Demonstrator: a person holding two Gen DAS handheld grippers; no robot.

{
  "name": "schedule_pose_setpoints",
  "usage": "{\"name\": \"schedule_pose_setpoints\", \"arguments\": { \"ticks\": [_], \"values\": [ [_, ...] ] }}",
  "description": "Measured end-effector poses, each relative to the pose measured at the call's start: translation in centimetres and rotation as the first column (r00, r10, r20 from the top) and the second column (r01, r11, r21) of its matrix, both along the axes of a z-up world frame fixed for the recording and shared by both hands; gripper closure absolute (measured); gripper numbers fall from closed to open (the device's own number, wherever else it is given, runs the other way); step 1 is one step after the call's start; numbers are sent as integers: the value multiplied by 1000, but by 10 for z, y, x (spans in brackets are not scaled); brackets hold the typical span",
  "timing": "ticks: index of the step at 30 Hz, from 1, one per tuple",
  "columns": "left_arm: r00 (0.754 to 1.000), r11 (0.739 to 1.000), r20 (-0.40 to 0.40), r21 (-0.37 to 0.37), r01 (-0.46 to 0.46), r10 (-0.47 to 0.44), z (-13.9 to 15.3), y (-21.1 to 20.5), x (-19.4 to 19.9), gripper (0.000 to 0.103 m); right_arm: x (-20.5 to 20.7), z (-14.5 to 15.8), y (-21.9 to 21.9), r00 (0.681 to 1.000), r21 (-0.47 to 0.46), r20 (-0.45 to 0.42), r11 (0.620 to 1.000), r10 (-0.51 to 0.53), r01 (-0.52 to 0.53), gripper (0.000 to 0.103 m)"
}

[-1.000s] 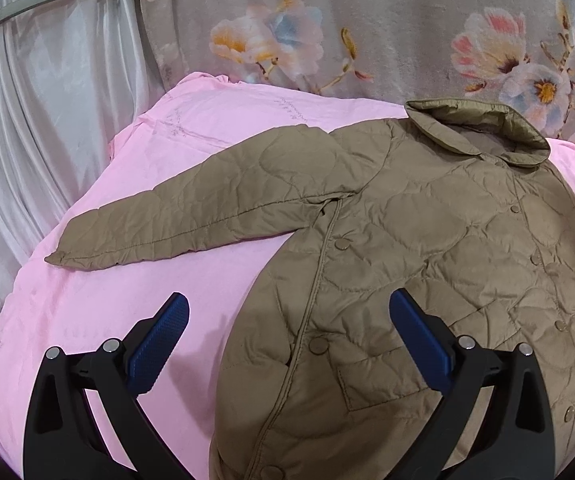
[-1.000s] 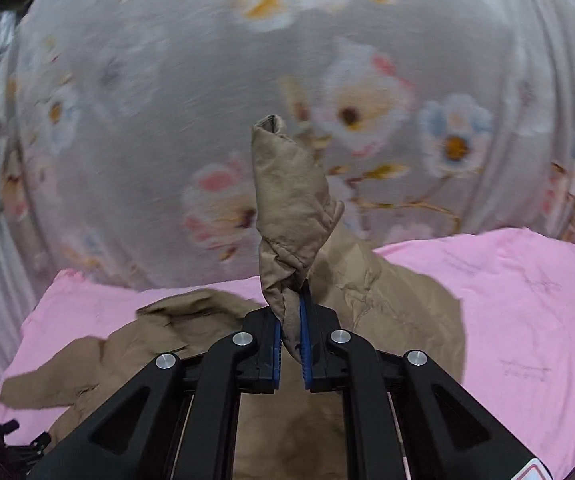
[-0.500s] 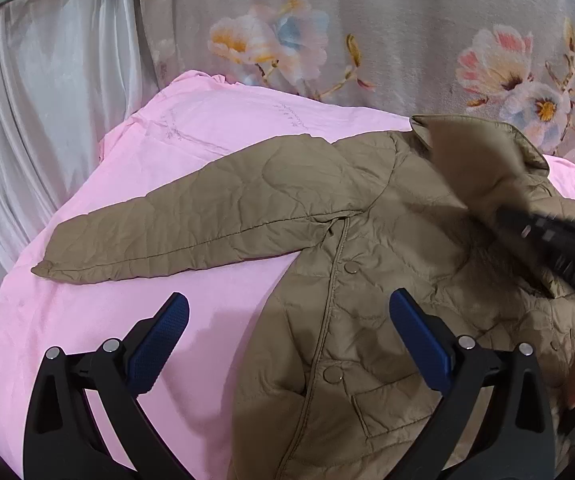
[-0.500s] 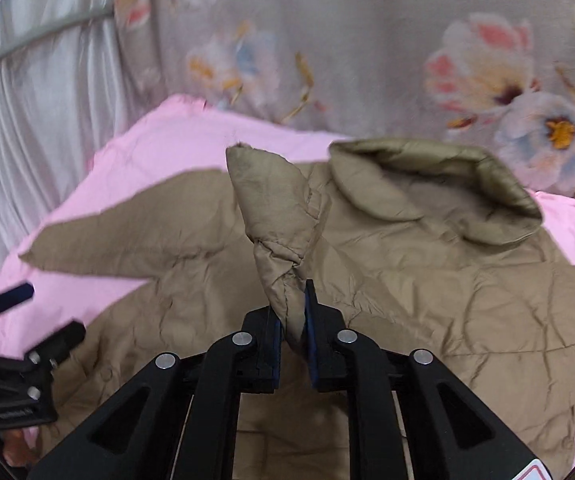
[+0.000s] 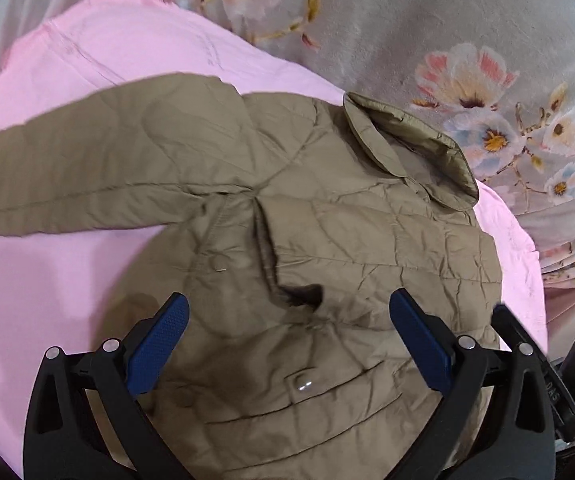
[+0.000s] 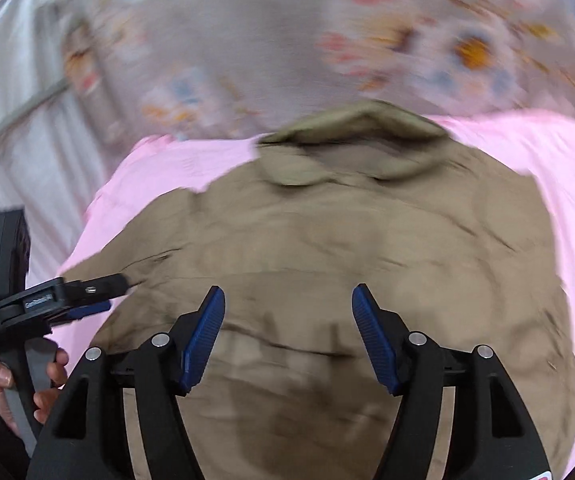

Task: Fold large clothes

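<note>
My khaki quilted jacket [image 5: 327,240] lay flat on the pink sheet [image 5: 67,280], floral blanket [image 5: 407,40] hung behind, pale curtain [image 6: 19,120] at left, my left tool [image 5: 287,340] gaped wide and empty above it, my right tool [image 6: 287,320] was opening, nothing between its jaws

right gripper [image 6: 287,336]: jaws opening, sleeve released, no cloth between them
sleeve [image 5: 367,248]: now folded flat across the jacket [image 6: 327,240], below the gripper

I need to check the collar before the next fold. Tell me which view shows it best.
The left wrist view: the jacket's collar is sharp there, its turned-down edge and stitching clear. The right wrist view shows the collar centred but smeared by motion blur.
</note>
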State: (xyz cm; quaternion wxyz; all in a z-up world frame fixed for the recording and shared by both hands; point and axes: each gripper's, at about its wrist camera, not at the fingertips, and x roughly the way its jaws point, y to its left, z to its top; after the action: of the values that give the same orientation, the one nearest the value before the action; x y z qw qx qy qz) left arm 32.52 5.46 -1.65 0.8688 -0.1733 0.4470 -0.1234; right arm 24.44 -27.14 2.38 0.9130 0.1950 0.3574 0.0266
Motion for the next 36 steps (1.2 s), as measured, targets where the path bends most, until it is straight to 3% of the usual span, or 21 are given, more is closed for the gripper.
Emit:
{"name": "schedule_pose_setpoints", "arguments": {
  "ticks": [7,9,13,14,16,18,20,22,24,27,31,33,36],
  "values": [
    [993,995,-120,-101,10,-22,-26,-25,38,9,-13,-43,-112,963,214,-113,941,-244,264,37],
    [992,995,-121,-95,8,-20,-29,-31,44,25,-7,-57,-130,956,290,-140,912,-259,290,37],
    [995,1000,-102,-19,-2,0,-26,-35,56,90,8,-71,-151,941,363,-157,868,-300,337,43],
    [996,1000,-94,-24,-2,-1,-22,-33,59,96,13,-70,-152,939,356,-153,869,-307,342,48],
    [998,1000,-58,-10,-2,1,-12,-29,62,99,20,-60,-150,940,309,-127,887,-318,342,92],
    [1000,1000,29,23,6,-7,10,-28,59,100,12,-33,-141,947,291,7,907,-321,305,95],
    [996,998,89,66,8,-14,22,-30,54,100,4,-18,-132,942,220,76,927,-327,304,96],
    [993,990,111,138,22,-37,18,-36,50,100,8,-23,-125,944,121,40,939,-327,320,97],
    [995,979,79,198,41,-57,-2,-43,51,100,17,-42,-121,944,53,-46,943,-327,329,97],
    [998,975,39,215,47,-57,-34,-42,50,99,21,-64,-122,938,36,-115,942,-327,333,96],
    [994,972,84,231,42,-63,-46,-40,41,98,27,-72,-120,934,6,-148,944,-326,330,94],
    [994,967,96,251,34,-60,-45,-43,40,97,26,-69,-116,933,-25,-151,945,-326,326,90],
    [992,958,113,286,26,-61,-44,-47,38,96,11,-43,-95,912,-158,-122,914,-393,373,79]
  ]
}}
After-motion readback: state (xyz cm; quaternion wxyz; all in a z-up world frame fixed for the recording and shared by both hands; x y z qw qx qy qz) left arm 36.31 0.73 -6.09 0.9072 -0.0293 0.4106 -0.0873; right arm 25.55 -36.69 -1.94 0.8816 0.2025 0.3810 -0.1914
